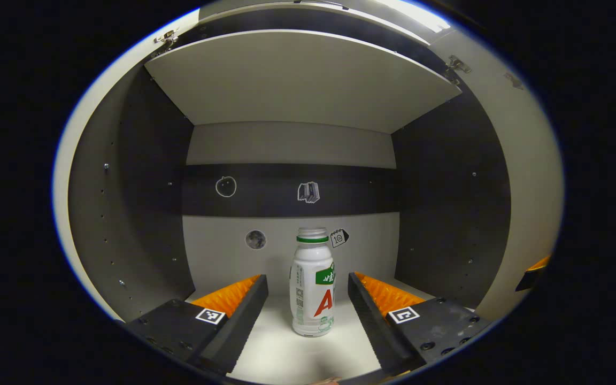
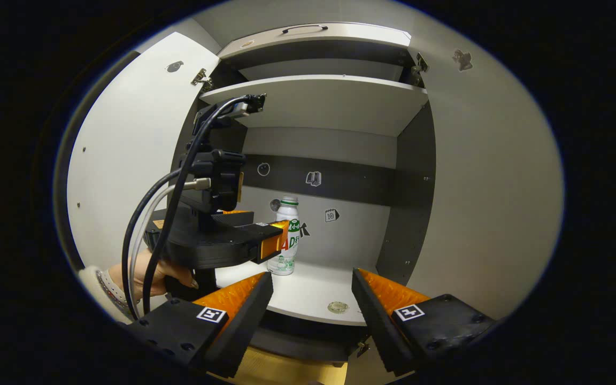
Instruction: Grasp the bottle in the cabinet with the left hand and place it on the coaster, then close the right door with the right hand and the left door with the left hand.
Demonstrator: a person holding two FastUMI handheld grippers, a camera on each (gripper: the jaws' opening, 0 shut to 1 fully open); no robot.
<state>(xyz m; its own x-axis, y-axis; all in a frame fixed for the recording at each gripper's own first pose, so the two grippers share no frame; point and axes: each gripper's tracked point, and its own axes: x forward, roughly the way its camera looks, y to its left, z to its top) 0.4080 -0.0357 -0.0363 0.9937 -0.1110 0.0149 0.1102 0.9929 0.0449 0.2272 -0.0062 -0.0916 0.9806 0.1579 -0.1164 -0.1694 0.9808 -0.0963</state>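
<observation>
Inside the cabinet (image 1: 126,224), on the lower shelf (image 1: 281,347), the bottle (image 1: 312,283) stands upright, white with a green band under the cap, near the back wall. In the left gripper view the left gripper (image 1: 308,299) points straight at it, jaws spread wide, bottle centred in the gap, neither finger touching. In the right gripper view the left gripper (image 2: 278,238) reaches into the cabinet from the left, held by a hand (image 2: 150,275), its tip overlapping the bottle (image 2: 288,235). The right gripper (image 2: 312,297) hangs outside the cabinet front, jaws wide, holding nothing. Both doors stand open: left door (image 2: 126,155), right door (image 2: 490,187). A small round disc (image 2: 337,307) lies on the shelf near its front edge.
</observation>
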